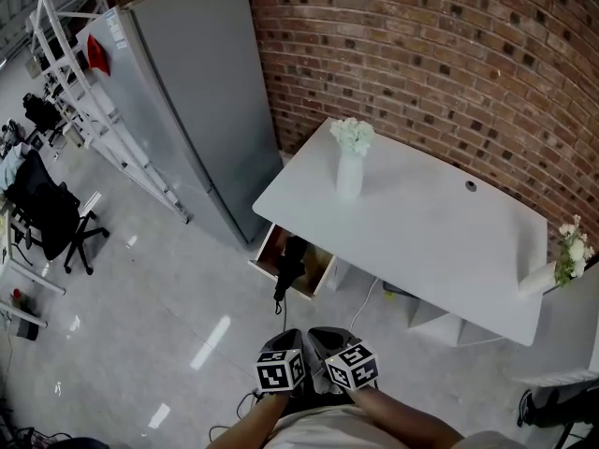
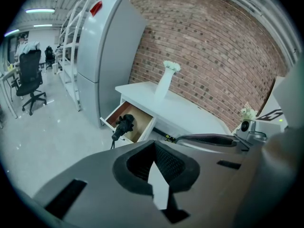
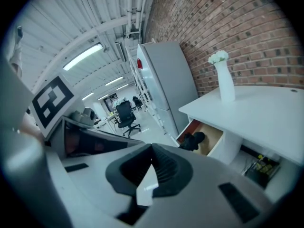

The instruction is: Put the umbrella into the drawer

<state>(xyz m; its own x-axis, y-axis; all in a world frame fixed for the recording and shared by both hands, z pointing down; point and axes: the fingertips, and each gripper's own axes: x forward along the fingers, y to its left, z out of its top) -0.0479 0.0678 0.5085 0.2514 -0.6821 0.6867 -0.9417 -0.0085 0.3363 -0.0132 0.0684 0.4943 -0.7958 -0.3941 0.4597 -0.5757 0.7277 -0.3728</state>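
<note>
The umbrella (image 1: 287, 267) already lies in the open drawer (image 1: 323, 277) under the counter's (image 1: 421, 232) left end, its handle poking over the drawer front, while the left gripper (image 1: 292, 340) and right gripper (image 1: 328, 337) hang well apart from it, jaws clenched on nothing, so probably only tucking it in remains.

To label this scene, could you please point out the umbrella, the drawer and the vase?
umbrella (image 1: 291, 258), head view, its folded black canopy.
drawer (image 1: 318, 263), head view, bare wooden floor.
vase (image 1: 349, 178), head view, its white body.
</note>
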